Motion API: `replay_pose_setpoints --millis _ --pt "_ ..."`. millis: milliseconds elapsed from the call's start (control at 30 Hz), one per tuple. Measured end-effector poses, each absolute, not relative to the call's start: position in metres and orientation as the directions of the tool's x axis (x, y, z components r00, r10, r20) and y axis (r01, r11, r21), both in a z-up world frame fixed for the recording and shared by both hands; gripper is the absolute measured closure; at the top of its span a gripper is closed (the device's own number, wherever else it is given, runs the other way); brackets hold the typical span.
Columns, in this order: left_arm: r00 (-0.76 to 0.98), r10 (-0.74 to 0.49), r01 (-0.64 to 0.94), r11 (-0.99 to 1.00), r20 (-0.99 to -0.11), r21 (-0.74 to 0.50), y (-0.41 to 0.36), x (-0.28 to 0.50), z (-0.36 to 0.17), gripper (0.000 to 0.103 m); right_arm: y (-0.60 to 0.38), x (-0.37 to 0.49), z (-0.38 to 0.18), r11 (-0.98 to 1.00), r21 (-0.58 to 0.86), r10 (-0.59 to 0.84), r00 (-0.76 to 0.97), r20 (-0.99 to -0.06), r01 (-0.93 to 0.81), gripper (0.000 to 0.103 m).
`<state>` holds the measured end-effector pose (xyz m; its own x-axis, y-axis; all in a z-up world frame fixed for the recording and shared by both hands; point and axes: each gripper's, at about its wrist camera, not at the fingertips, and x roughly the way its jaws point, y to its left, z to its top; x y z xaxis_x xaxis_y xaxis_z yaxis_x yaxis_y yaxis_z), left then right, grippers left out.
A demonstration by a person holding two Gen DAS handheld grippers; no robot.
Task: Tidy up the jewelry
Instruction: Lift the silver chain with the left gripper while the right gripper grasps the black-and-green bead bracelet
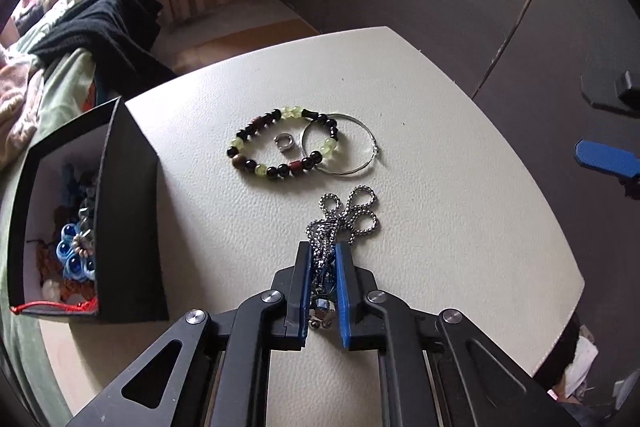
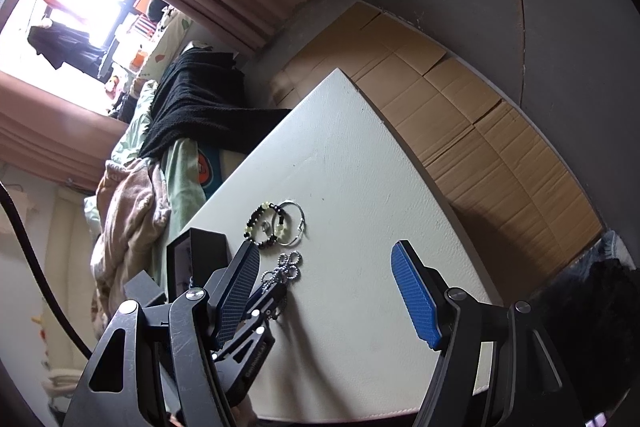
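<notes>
Low in the centre of the left wrist view, the left gripper (image 1: 323, 267) is clenched on a bunched silver chain necklace (image 1: 344, 217), whose loops spill forward onto the cream table (image 1: 460, 155) just past the blue pads. The chain looks limp, fairly light and slippery, so it will probably sag and swing once lifted; a grip across the gathered bundle, as here, seems safer than pinching a single strand, which could slide out. Above it in the middle of the frame lie a beaded bracelet (image 1: 282, 143), stiff enough to lift by its rim, a small ring (image 1: 283, 142) inside it, tiny and likely to skid, and a thin hoop earring (image 1: 340, 145) overlapping the bracelet's right side. The open black jewelry box (image 1: 120, 211) stands at the left edge, already holding coloured pieces; its tall near wall is the obstacle for dangling loops. The right gripper (image 2: 328, 291) hangs released over bare table, well apart from the jewelry.
</notes>
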<state>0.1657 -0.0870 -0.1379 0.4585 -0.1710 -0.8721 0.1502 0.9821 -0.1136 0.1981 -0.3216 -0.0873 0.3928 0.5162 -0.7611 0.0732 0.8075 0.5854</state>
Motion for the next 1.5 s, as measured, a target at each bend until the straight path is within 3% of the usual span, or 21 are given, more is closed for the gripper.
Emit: replay_pose_setpoints --millis 300,933,1000,1167,1233,1500 --pt "0.558 -0.254 0.087 0.965 -0.79 -0.249 -0.05 0.148 -0.095 0.092 -0.305 0.194 -0.091 0.821 0.569 0.513 0.373 -0.773 0.051 0.034" --pt "0.736 -0.269 0.002 0.918 -0.621 -0.396 0.016 0.136 -0.037 0.092 -0.247 0.208 -0.099 0.847 0.528 0.508 0.379 -0.774 -0.058 0.035" --pt "0.743 -0.269 -0.01 0.911 -0.612 -0.411 0.024 0.138 -0.038 0.092 -0.24 0.212 -0.102 0.855 0.514 0.499 0.38 -0.779 -0.068 0.039" --pt "0.748 -0.274 -0.028 0.897 -0.605 -0.441 0.04 0.145 -0.042 0.092 -0.222 0.228 -0.117 0.859 0.506 0.499 0.359 -0.789 -0.081 0.065" --pt "0.744 -0.278 -0.034 0.893 -0.608 -0.449 0.043 0.148 -0.046 0.092 -0.215 0.236 -0.124 0.859 0.505 0.498 0.351 -0.793 -0.079 0.069" --pt "0.729 -0.285 -0.045 0.887 -0.623 -0.46 0.05 0.155 -0.055 0.092 -0.187 0.256 -0.146 0.912 0.403 0.401 0.348 -0.847 -0.07 0.075"
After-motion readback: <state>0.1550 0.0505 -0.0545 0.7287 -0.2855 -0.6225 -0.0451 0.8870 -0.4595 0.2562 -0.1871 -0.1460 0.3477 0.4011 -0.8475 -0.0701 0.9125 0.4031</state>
